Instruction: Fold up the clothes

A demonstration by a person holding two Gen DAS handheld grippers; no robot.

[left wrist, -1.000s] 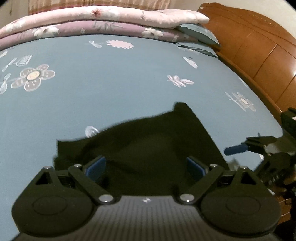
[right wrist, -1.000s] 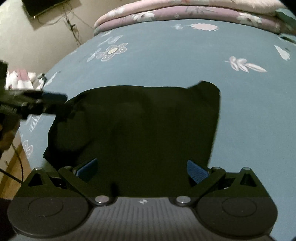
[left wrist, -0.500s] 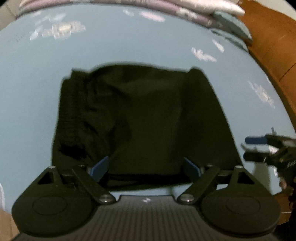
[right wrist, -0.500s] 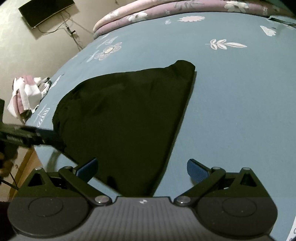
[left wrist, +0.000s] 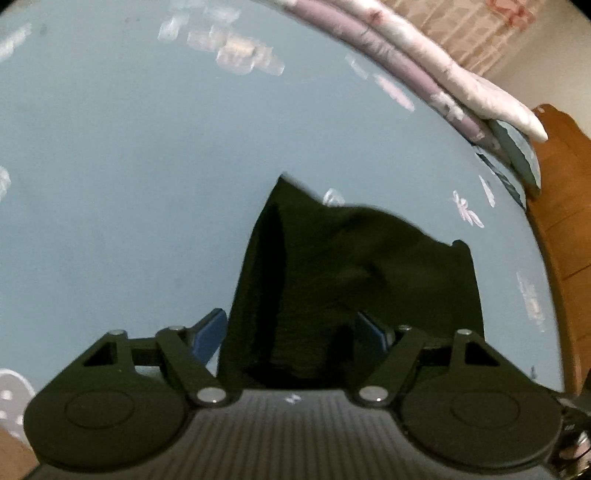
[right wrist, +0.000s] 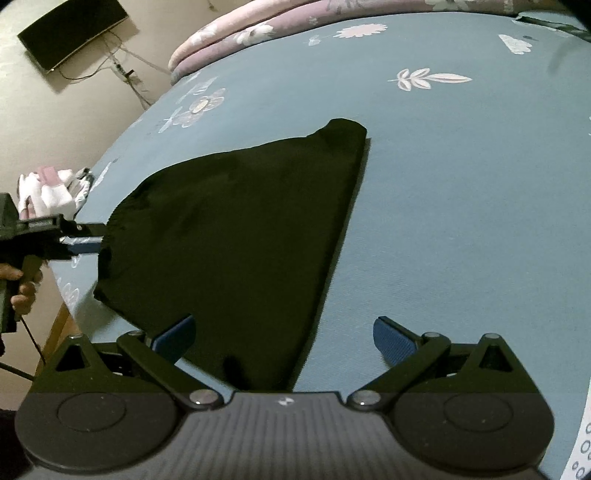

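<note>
Since the earlier frame your left gripper [left wrist: 288, 336] has swung onto the black garment's [right wrist: 236, 229] left edge mid-frame on the blue bedsheet [right wrist: 461, 206], jaws closing around cloth, unpinched; right gripper [right wrist: 284, 338] gapes empty; next, pinch and fold across.

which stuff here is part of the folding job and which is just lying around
Part of the job:
black garment, spread on the bed
left gripper, closing at the garment's edge
right gripper, open over its near end

Just lying about:
folded pink quilts at the bed's far side
blue floral sheet
wall TV
white and pink cloth beside the bed
</note>
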